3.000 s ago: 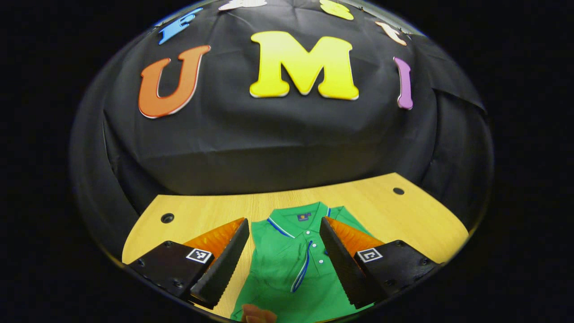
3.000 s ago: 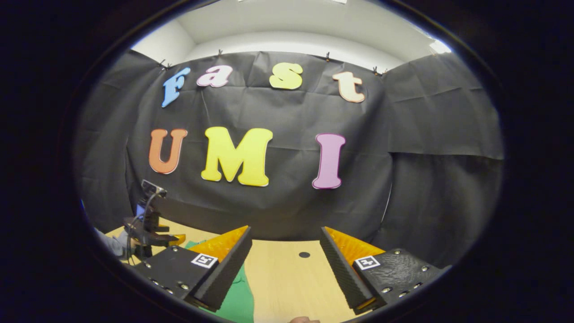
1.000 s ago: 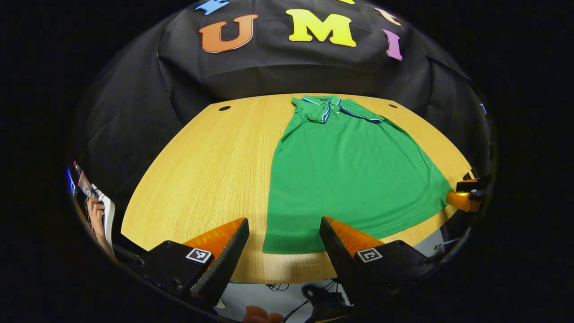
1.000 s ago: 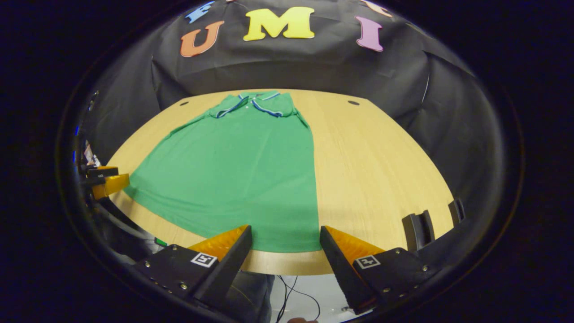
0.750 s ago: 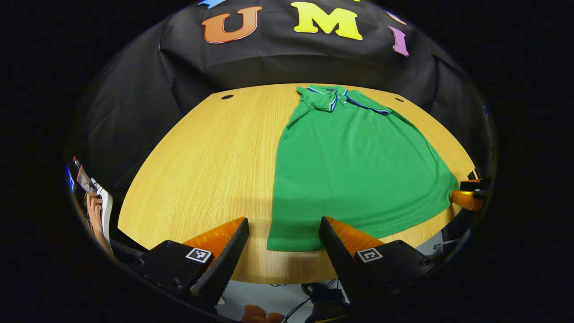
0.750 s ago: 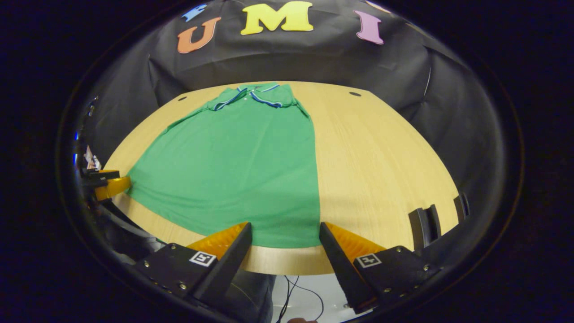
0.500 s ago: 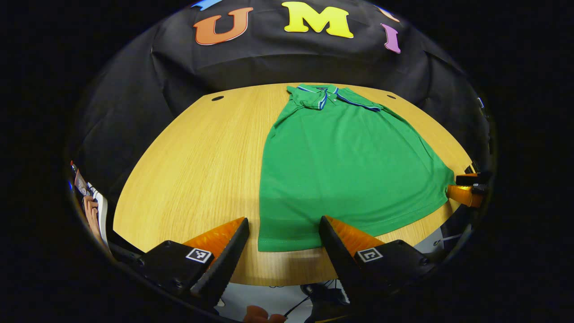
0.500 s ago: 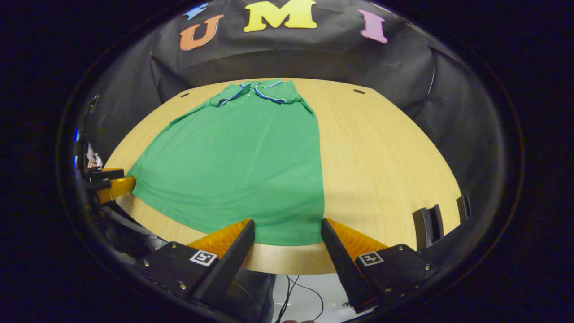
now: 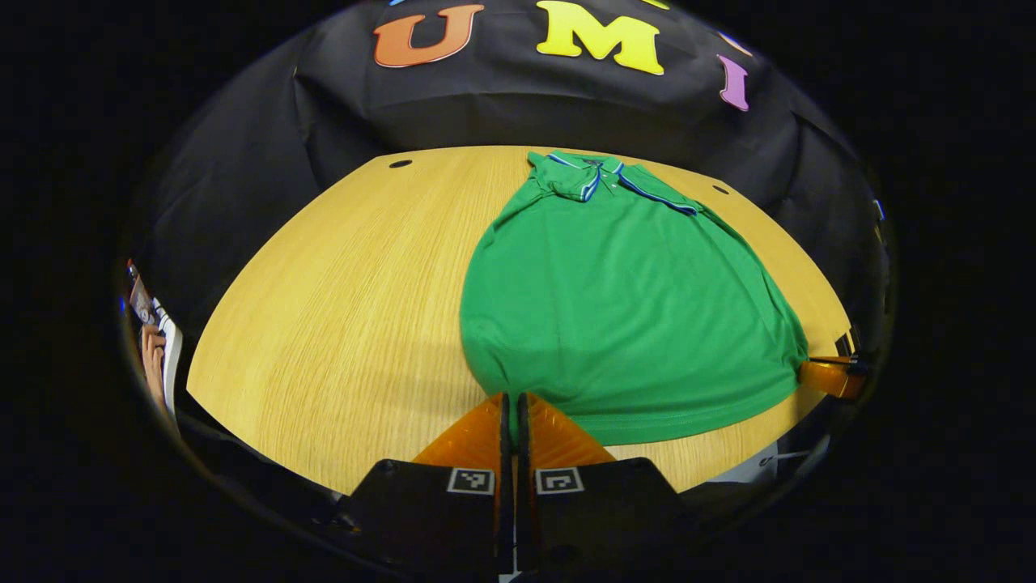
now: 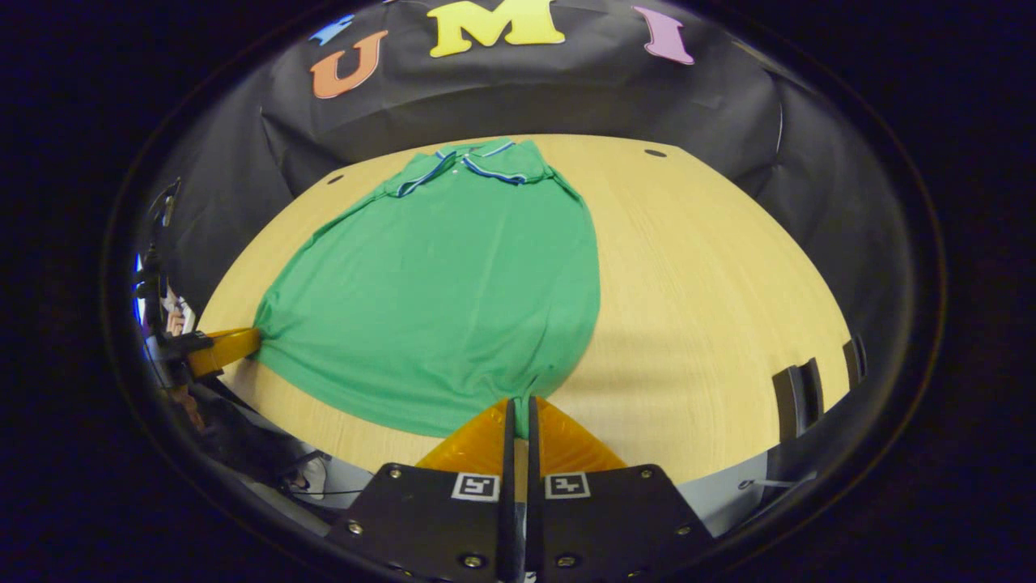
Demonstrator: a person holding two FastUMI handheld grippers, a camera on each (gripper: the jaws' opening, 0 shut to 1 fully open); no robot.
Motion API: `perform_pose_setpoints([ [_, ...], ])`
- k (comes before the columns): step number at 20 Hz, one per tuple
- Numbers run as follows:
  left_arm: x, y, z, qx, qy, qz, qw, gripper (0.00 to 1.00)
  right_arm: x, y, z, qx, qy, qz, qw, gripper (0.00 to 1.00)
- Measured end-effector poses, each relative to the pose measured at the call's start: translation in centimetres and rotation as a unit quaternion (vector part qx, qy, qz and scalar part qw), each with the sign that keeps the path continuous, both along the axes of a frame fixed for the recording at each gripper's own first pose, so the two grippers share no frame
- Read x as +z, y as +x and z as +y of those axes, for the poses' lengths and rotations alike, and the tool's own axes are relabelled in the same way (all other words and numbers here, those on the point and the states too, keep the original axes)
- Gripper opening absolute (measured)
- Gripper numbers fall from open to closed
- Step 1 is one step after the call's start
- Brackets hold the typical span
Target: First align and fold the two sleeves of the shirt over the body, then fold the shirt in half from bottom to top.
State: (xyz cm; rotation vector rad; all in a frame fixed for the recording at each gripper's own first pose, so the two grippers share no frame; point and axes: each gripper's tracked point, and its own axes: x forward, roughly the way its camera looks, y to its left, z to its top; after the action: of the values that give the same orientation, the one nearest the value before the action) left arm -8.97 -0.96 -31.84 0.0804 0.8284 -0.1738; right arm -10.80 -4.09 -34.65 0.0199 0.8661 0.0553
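Both jaws, apart half a second ago, now pinch the bottom corners of the shirt (image 9: 623,300) lying on the table (image 9: 340,308), left gripper (image 9: 511,398) and right gripper (image 10: 520,402) alike, so the bottom-to-top fold can start.

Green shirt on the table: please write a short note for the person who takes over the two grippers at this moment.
Left gripper: shut on the bottom hem of the green shirt, at its own corner.
Right gripper: shut on the hem at the other corner.
The shirt lies flat on the wooden table, collar at the far end, hem at the near edge.
Done: sleeves appear already folded in; both hem corners are gripped.
Left: lift the hem and carry it up to the collar, then release.
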Motion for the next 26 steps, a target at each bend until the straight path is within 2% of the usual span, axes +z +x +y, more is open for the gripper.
perform_pose_setpoints([
  [1, 0.0, 0.1, -0.1, -0.004, -0.002, 0.005, 1.000, 0.04, -0.1, 0.1, 0.1, 0.001, 0.001, 0.006, 1.000, 0.02],
  [6, 0.6, -0.2, -0.2, -0.016, -0.007, 0.012, 1.000, 0.03, 0.8, 0.3, 0.2, -0.005, 0.010, 0.006, 1.000, 0.01],
  [9, 2.4, 0.7, -0.7, -0.024, -0.009, -0.003, 1.000, 0.03, 2.9, 1.7, 0.3, -0.006, 0.013, -0.025, 1.000, 0.01],
  [12, 4.5, 2.9, -1.3, -0.015, -0.026, -0.020, 0.999, 0.03, 5.3, 3.6, 0.7, 0.003, 0.012, -0.052, 0.999, 0.01],
  [19, 10.4, 10.2, -2.6, -0.008, -0.049, -0.077, 0.996, 0.03, 11.3, 12.1, 1.0, 0.001, 0.032, -0.125, 0.992, 0.01],
  [26, 13.3, 17.5, -4.7, -0.015, -0.063, -0.110, 0.992, 0.04, 15.9, 21.0, 0.7, 0.004, 0.036, -0.180, 0.983, 0.01],
])
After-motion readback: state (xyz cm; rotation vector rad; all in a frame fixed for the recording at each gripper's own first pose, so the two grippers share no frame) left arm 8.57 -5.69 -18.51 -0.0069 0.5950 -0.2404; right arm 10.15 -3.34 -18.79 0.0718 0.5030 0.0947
